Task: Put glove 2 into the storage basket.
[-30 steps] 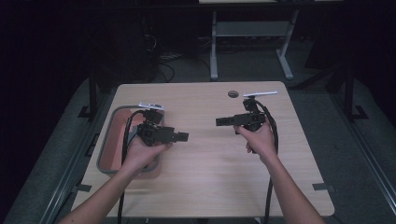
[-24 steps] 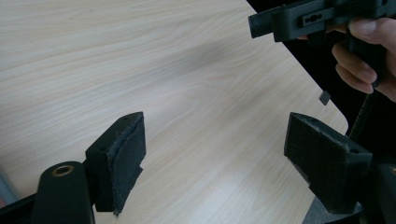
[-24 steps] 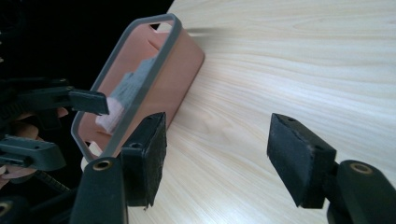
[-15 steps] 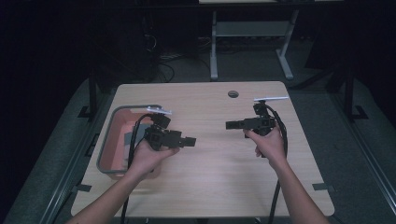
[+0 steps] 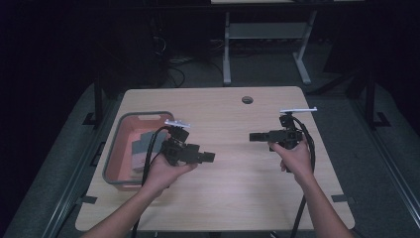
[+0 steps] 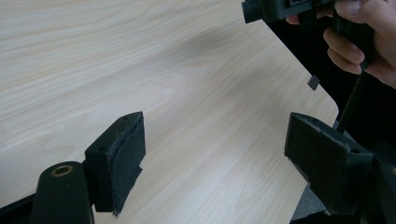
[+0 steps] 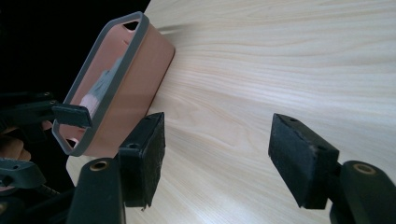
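Left gripper (image 5: 210, 157), centre-left of high view: jaws spread, nothing between. Right gripper (image 5: 253, 136), centre-right: jaws spread wide, having just been opening, nothing between; both held above table (image 5: 247, 198), tips facing each other.

Pink bin (image 5: 115, 148) with grey rim at left of frame, close to table's left edge. Grey folded items (image 5: 143, 146) lie inside; kind unclear, judged soft and light, easy to pinch at upper fold. Bin judged rigid, light, liable to slide.

Middle of tabletop bare, ample room. Bin wall limits approach angle.
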`<state>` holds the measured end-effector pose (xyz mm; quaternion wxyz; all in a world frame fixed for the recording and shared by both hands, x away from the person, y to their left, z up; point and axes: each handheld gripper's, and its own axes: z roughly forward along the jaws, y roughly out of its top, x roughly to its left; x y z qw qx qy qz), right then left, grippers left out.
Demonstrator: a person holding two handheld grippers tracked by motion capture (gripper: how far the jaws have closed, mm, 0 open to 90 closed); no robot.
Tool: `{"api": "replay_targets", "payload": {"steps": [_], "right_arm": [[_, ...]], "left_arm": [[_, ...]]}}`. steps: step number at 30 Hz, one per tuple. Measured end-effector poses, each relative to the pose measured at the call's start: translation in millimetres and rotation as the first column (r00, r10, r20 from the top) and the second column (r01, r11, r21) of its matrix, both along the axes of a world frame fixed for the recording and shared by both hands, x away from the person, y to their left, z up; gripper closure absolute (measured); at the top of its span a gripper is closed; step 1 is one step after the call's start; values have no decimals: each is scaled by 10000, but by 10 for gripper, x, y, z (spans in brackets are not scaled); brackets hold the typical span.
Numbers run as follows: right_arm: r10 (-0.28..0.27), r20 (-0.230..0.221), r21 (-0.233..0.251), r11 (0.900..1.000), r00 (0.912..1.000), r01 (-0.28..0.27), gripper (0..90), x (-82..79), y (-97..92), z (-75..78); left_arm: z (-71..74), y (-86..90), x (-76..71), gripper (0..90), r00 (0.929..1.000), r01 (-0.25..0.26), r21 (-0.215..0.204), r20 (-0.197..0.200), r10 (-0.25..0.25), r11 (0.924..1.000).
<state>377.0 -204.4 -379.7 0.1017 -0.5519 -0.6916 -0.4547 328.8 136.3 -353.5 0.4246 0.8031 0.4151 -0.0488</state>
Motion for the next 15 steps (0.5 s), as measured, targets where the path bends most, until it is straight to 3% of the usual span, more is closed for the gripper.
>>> {"api": "replay_targets", "payload": {"steps": [15], "right_arm": [[-283,-114,76,9996,9995,284,358,-119,-212,-115]], "left_arm": [[-118,-144,-100,200,9997,244,-67,-17,-245,9997]]}}
